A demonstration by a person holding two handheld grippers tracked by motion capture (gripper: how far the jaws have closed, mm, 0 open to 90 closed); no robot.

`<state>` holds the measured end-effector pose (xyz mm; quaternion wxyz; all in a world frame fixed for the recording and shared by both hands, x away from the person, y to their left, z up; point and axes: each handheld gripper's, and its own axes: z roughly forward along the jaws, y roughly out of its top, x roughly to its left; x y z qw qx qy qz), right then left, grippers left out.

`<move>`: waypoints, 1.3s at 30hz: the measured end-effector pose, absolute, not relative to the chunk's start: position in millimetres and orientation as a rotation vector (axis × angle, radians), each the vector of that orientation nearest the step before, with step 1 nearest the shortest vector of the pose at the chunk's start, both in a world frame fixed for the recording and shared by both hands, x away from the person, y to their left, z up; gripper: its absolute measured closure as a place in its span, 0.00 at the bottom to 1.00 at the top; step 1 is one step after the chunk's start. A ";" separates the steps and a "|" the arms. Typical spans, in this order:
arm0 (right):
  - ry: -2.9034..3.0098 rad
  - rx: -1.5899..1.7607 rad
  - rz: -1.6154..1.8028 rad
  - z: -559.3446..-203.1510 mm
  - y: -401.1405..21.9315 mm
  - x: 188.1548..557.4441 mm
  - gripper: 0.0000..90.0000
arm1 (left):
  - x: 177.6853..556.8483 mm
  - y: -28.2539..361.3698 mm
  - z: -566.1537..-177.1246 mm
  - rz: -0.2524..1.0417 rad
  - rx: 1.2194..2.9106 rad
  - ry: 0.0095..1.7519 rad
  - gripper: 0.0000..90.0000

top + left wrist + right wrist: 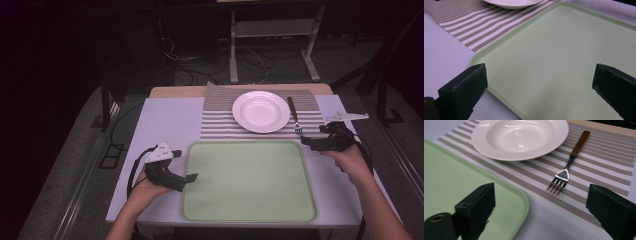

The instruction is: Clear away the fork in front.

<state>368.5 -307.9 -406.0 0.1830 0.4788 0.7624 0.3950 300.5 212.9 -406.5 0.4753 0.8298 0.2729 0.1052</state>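
Note:
A white plate (261, 111) (520, 137) rests on a striped placemat (220, 125) (599, 165) at the back of the table. A fork (294, 116) (569, 162) with a brown wooden handle lies on the mat just right of the plate, tines toward me. A pale green tray (250, 180) (561, 50) (461, 182) sits in front of the mat. My right gripper (306, 143) (540, 195) is open at the tray's far right corner, a little short of the fork's tines, nothing between its jaws. My left gripper (191, 177) (540, 75) is open over the tray's left rim.
The table (165, 120) has a white top, with bare surface left of the mat and on either side of the tray. Beyond its far edge stand a metal frame (272, 35) and loose cables (200, 70) on the floor.

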 end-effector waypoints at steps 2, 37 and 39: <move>2.164 1.383 1.089 -404.5 -308.4 374.0 0.16 | 300.4 212.7 -406.3 0.257 2.029 0.666 0.00; 2.295 1.616 0.706 -399.8 -294.3 489.4 0.57 | 300.2 213.8 -406.1 0.252 2.015 0.657 0.00; 2.305 1.620 0.673 -402.0 -292.5 496.8 0.60 | 300.2 214.1 -406.2 0.251 2.013 0.657 0.00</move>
